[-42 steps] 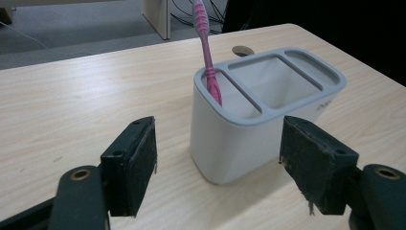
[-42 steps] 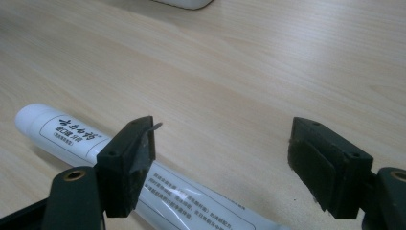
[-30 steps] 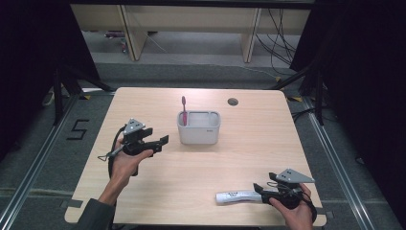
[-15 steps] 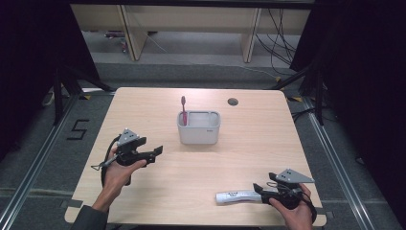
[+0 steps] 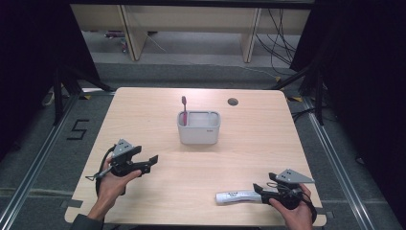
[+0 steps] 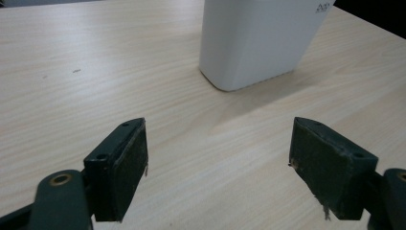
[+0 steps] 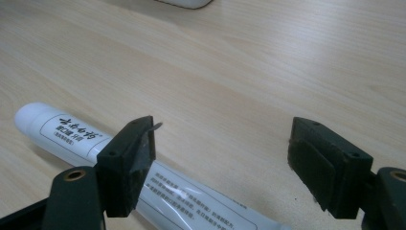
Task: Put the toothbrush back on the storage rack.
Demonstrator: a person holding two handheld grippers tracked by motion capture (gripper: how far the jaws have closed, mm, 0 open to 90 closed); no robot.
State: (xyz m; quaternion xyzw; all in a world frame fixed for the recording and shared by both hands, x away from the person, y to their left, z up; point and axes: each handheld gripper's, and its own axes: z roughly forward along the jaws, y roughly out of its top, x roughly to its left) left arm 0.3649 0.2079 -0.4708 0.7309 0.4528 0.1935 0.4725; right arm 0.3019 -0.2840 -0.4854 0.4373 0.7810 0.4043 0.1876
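- My left gripper point(image 5: 152, 160) hangs over the left front part of the table point(image 5: 268, 139), jaws spread wide with nothing between them; they have just been opening
- In the left gripper view I see bare wood between the two pads point(image 6: 125, 165), and the white holder point(image 6: 261, 40) ahead, cut off at the top so I cannot see its rim or what is inside
- My right gripper point(image 5: 258, 189) sits low near the front right edge, jaws released; the toothpaste tube point(image 5: 237, 197) lies flat on the table with its far end pointing left
- In the right gripper view the tube point(image 7: 72, 136) passes under the left-hand jaw and runs out of the bottom of the frame, so its near end is hidden; I cannot tell whether that jaw touches it, and the other jaw stands well clear of it
- The print on the tube is too small for me to read
- From above, the holder point(image 5: 199, 129) stands near the middle of the table with a red toothbrush point(image 5: 183, 109) upright in its left corner; the brush's lower half is hidden by the wall
- A small dark round hole point(image 5: 232, 101) marks the far side, well apart from everything
- Open wood lies between the holder and both grippers, and across the whole right side
- The tube is near the front edge, with only a narrow strip of table behind my right hand point(image 5: 294, 213)
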